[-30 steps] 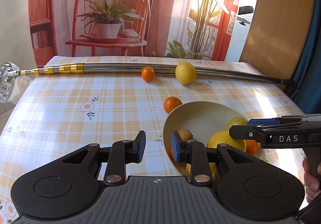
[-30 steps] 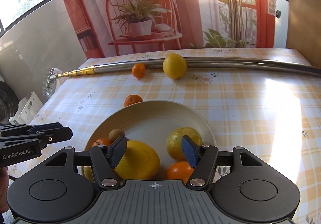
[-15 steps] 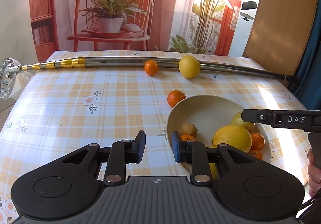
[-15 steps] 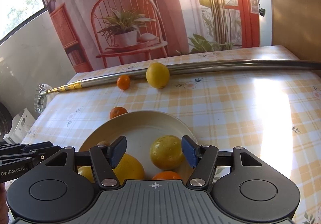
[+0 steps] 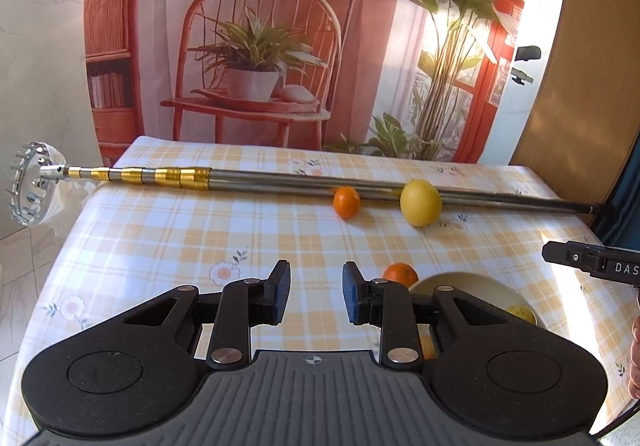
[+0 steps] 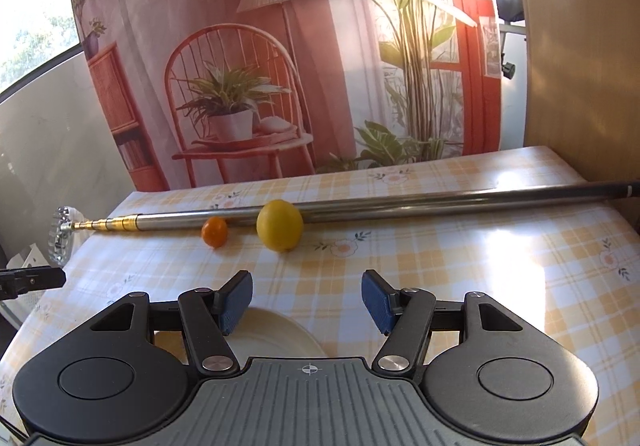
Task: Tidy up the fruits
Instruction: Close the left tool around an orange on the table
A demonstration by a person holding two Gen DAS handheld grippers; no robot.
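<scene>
I see a yellow lemon [image 6: 279, 225] and a small orange [image 6: 214, 231] lying near each other against a long telescopic metal pole [image 6: 400, 202] that stretches across the far side of the worktop [image 6: 460, 270]. A second small orange [image 5: 400, 273] sits just beside the rim of a cream bowl [image 5: 476, 288], which lies close in front of me; in my left view a bit of yellow fruit [image 5: 520, 313] shows inside it, the rest hidden by the tool body. My left hand-held gripper [image 5: 315, 293] is released, its blue pads apart and empty above the cloth. My right hand-held gripper [image 6: 307, 301] is likewise spread wide and carries nothing, hovering over the bowl's far edge. The worktop wears a yellow-and-white checked cloth with small flower prints, bright with sun on the right. Behind it hangs a printed backdrop [image 6: 280, 46] of a red chair, a potted plant and a lamp.
</scene>
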